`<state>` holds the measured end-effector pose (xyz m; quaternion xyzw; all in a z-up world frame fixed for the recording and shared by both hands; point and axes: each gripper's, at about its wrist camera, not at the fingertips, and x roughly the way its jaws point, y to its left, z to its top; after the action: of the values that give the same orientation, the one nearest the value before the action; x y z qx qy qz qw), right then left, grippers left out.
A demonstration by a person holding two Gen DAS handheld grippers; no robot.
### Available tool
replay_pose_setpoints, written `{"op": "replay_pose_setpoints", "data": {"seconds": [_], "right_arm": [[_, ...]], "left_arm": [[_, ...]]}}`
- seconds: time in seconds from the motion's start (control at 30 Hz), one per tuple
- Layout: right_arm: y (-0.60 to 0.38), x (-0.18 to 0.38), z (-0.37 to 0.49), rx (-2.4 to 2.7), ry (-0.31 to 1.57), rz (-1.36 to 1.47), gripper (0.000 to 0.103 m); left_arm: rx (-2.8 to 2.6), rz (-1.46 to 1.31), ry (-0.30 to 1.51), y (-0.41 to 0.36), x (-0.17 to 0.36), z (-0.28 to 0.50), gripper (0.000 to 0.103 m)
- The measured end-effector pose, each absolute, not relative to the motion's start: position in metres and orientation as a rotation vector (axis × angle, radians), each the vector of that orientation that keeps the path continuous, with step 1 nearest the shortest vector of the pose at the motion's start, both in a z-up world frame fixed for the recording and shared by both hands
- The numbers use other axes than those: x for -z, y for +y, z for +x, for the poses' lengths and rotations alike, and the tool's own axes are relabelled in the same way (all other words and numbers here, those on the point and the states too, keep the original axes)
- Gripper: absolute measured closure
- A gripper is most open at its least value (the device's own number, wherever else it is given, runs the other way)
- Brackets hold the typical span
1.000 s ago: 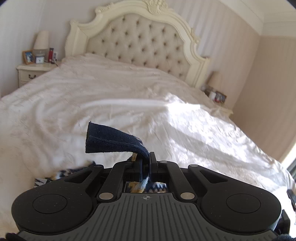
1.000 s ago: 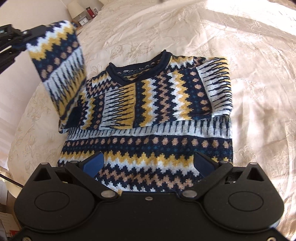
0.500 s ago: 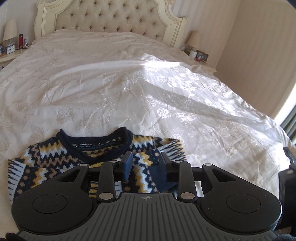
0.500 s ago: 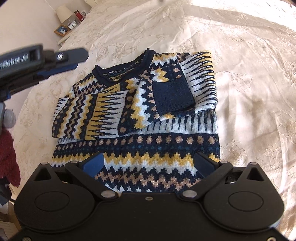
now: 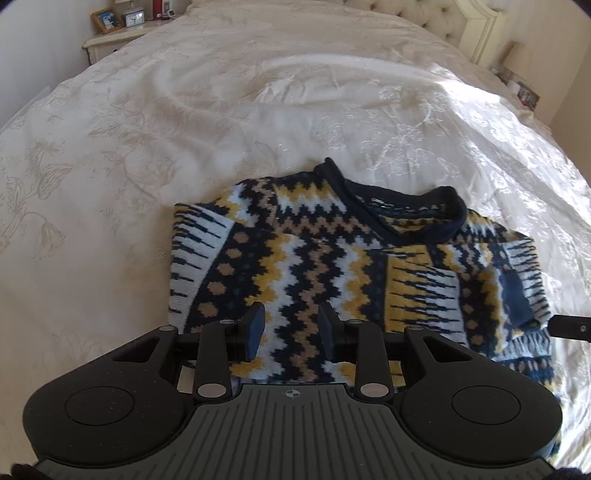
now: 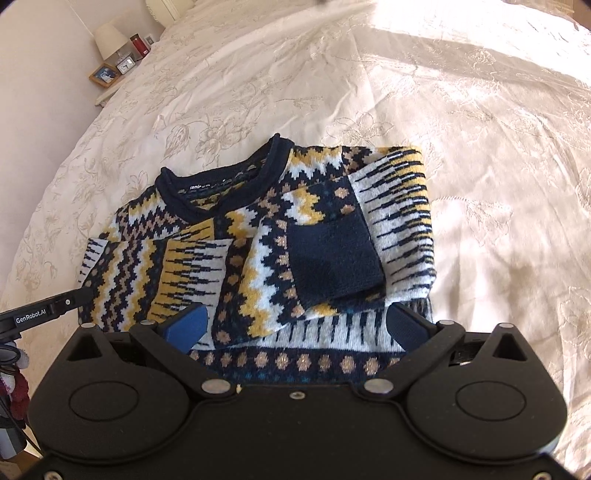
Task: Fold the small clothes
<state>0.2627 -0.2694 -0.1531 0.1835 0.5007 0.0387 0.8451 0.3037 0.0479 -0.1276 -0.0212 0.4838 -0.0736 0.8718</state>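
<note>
A small knitted sweater [image 5: 332, 266] [image 6: 258, 236] in navy, white, yellow and tan zigzags lies flat on the bed, neck away from me, both sleeves folded across its chest. The navy cuff [image 6: 332, 254] of one sleeve rests on top near the sweater's right side. My left gripper [image 5: 291, 328] hovers open over the sweater's left half with nothing between its fingers. Over the lower chest my right gripper [image 6: 295, 325] stands wide open and empty. The left gripper's finger [image 6: 55, 306] shows at the left edge of the right wrist view.
A cream embroidered bedspread [image 5: 184, 110] [image 6: 461, 110] covers the bed all round the sweater. A nightstand [image 5: 118, 33] with a photo frame and clock stands at the far left; a lamp [image 6: 109, 38] sits on it. The tufted headboard [image 5: 443, 14] is at the back right.
My left gripper carried the sleeve across the chest, let go of its navy cuff and opened, then drew back left. The right gripper moved slightly forward over the sweater.
</note>
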Motion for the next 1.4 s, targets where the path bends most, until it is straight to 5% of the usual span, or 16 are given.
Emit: {"op": "replay_pose_setpoints", "data": {"seconds": [0.3,0.5,0.83,0.93,1.2,1.4], "right_arm": [[-0.281,0.170,0.292,-0.063,1.078,0.320,0.001],[-0.290,0.184,0.305,-0.102,1.096,0.329,0.012],[-0.299,0.206,0.315,-0.147,1.137,0.419,0.046],[-0.303,0.205,0.315,-0.159,1.144,0.466,0.082],[-0.302,0.133,0.283,-0.188,0.977,0.400,0.084],[-0.314,0.168,0.286,-0.089,1.088,0.389,0.084]], "left_arm": [[0.053,-0.082,1.126,0.070,0.170,0.331,0.072],[0.051,-0.061,1.125,0.066,0.176,0.335,0.072],[0.053,-0.106,1.121,0.071,0.177,0.335,0.071],[0.061,-0.112,1.124,0.072,0.176,0.336,0.070],[0.058,-0.123,1.076,0.073,0.150,0.328,0.070],[0.069,-0.106,1.082,0.071,0.153,0.334,0.069]]}}
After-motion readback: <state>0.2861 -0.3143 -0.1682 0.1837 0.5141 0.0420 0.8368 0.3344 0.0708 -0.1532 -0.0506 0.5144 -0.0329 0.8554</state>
